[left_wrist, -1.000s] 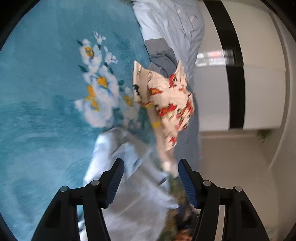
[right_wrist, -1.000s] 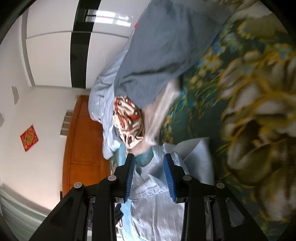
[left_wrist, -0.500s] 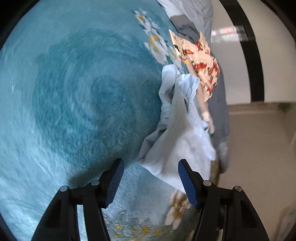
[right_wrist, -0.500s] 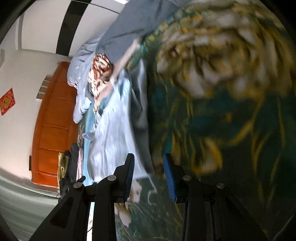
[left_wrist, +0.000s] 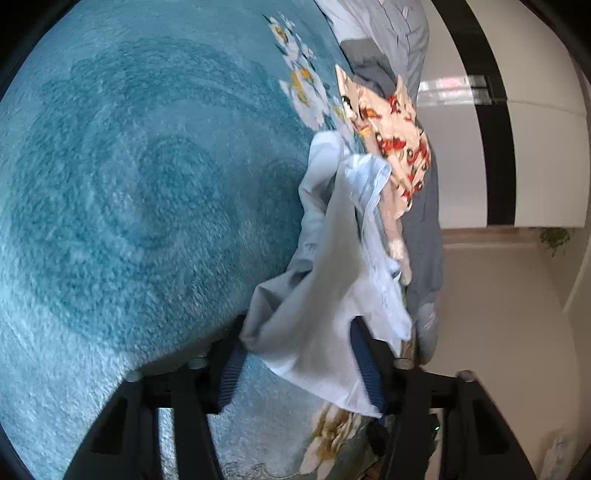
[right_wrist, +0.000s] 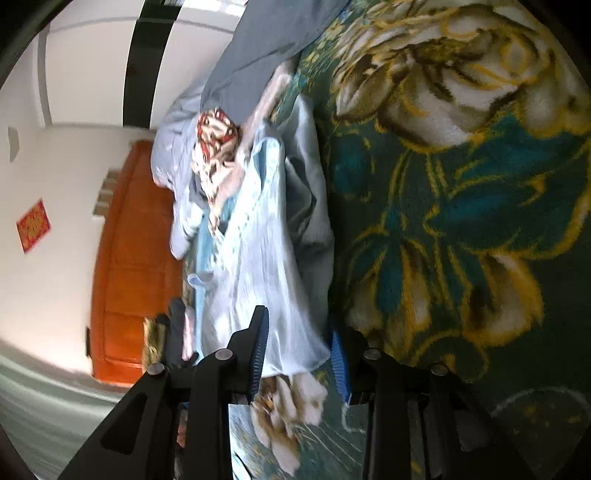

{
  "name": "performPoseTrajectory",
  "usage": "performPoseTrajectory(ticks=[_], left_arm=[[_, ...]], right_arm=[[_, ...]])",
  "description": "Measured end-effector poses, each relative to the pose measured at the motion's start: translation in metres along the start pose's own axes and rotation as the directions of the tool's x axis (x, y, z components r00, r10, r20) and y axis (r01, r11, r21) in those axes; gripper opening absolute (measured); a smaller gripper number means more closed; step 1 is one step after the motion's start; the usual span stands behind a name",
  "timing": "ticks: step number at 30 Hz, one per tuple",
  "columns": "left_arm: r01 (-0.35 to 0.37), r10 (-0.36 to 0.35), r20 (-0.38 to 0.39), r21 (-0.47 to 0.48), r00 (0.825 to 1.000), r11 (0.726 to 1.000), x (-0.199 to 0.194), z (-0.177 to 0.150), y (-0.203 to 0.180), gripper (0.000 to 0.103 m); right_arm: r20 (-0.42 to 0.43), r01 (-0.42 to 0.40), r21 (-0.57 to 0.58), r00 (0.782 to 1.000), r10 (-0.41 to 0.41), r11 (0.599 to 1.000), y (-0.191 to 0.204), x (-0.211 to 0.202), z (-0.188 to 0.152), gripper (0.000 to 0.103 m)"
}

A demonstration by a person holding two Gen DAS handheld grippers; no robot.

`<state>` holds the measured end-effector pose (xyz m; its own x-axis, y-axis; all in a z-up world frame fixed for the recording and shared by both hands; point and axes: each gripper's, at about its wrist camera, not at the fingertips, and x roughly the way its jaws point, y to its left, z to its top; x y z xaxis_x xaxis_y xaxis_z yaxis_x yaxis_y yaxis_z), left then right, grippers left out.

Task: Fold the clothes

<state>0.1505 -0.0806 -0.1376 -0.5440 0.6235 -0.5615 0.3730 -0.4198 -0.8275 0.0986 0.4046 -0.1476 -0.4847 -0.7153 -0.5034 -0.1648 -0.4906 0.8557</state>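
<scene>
Here, the left gripper (left_wrist: 299, 369) has just been closing, its jaws narrow around a hem of the pale blue shirt (left_wrist: 332, 266) (pad contact unclear). The right gripper (right_wrist: 299, 354) likewise straddles the shirt (right_wrist: 258, 258), which runs toward 12 o'clock across the blanket (right_wrist: 461, 184).

- Two grippers are showing, the left gripper (left_wrist: 295, 363) and the right gripper (right_wrist: 299, 354), each with two blue-padded fingers.
- One pale blue shirt (left_wrist: 332, 295) is lying across both of them.
- One cream garment with a red cartoon print (left_wrist: 395, 129) is sitting behind it.
- One grey garment (right_wrist: 266, 40) is lying further back.
- One light blue shirt (left_wrist: 391, 26) is sitting at the far end.
- One floral blanket (right_wrist: 461, 203) is covering the bed.
- One orange wooden door (right_wrist: 129, 258) and one red wall decoration (right_wrist: 33, 225) are showing.
</scene>
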Motion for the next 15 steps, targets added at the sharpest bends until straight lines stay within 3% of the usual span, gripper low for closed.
performPoseTrajectory(ticks=[2,6,8,15], left_arm=[[-0.011,0.011,0.013,-0.012,1.000,1.000,0.001,-0.002,0.004,0.035],[-0.027,0.028,0.030,-0.015,0.999,1.000,0.006,-0.004,0.001,0.024],[-0.047,0.048,0.036,-0.028,0.998,0.998,0.007,-0.003,0.000,0.011],[-0.047,0.049,0.069,-0.025,0.996,0.999,-0.010,-0.012,-0.006,0.006]], right_arm=[[0.018,-0.003,0.001,1.000,0.003,1.000,0.000,-0.001,-0.003,0.026],[0.029,-0.009,0.035,1.000,0.008,0.999,-0.004,0.002,-0.006,0.015],[0.026,-0.022,0.044,0.999,0.021,0.999,-0.002,0.006,-0.006,0.014],[0.025,-0.007,0.016,1.000,0.007,1.000,0.014,0.008,-0.006,0.006]])
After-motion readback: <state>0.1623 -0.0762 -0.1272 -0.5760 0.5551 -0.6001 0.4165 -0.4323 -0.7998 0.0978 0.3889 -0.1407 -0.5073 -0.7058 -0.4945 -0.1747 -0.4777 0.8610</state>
